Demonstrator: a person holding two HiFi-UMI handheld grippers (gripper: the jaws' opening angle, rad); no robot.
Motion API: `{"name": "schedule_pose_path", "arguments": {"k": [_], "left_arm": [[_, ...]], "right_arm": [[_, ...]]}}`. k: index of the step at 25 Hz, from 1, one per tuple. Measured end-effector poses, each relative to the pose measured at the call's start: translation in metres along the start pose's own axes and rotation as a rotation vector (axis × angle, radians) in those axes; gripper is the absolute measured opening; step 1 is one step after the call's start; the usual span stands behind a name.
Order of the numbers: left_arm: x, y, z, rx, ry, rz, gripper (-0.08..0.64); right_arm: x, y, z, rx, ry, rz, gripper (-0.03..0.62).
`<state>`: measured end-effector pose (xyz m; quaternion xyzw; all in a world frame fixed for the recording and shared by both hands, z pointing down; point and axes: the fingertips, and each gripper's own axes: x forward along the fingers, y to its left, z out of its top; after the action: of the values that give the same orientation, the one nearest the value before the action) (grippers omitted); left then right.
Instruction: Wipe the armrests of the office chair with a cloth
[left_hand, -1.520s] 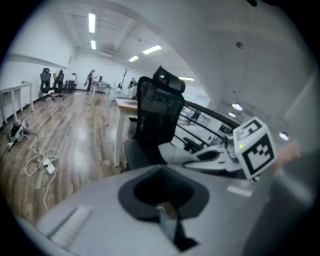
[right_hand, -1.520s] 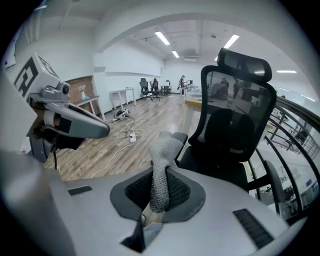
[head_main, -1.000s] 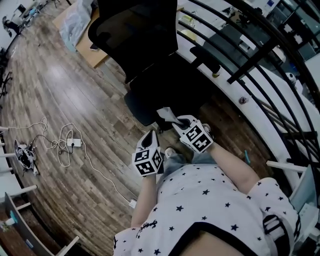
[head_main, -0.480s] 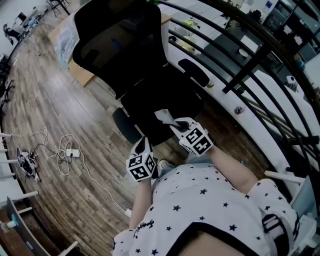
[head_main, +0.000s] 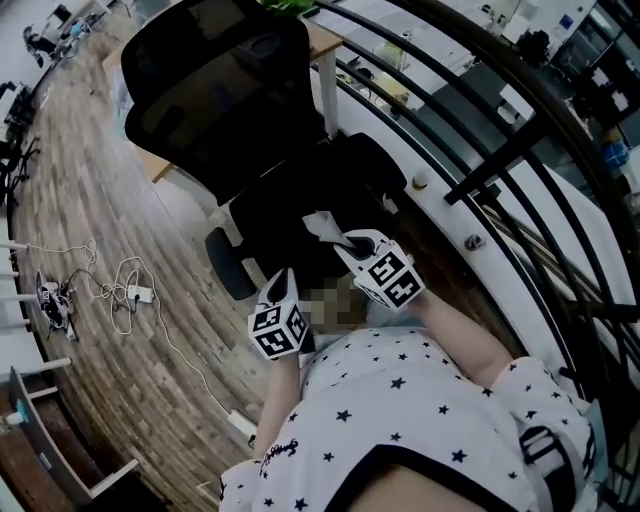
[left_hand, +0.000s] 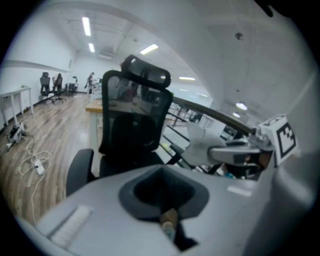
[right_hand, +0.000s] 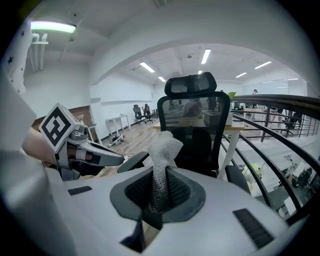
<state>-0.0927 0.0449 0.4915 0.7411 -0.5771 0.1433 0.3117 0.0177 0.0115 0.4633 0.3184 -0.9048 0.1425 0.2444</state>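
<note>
- Cloth (right_hand: 162, 150) is pinched in the right hand-held gripper (right_hand: 156, 199); the left hand-held gripper (left_hand: 168, 220) is pressed together.
- Nearest armrest (head_main: 228, 264) is seen ahead-left of the cloth.

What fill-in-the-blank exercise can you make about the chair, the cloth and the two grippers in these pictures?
1. The right gripper is shut on the ____.
2. The office chair is ____ in colour.
3. The left gripper holds ____.
4. The tangle of white cable lies on the wooden ____.

Missing words: cloth; black; nothing; floor.
</note>
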Motion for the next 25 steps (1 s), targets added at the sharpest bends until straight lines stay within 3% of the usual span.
{"name": "schedule_pose_path", "arguments": {"k": [14,25], "left_arm": [[0.037,-0.074,0.005,-0.09,-0.055,0.105,0.005],[0.054,-0.105,0.0,-0.123,-0.04,0.151,0.005]], "right_arm": [[-0.04,-0.079,-0.021,-0.057,0.016,0.108,0.035],[-0.05,-0.132,-0.031,-0.037,0.022,0.107,0.035]]}}
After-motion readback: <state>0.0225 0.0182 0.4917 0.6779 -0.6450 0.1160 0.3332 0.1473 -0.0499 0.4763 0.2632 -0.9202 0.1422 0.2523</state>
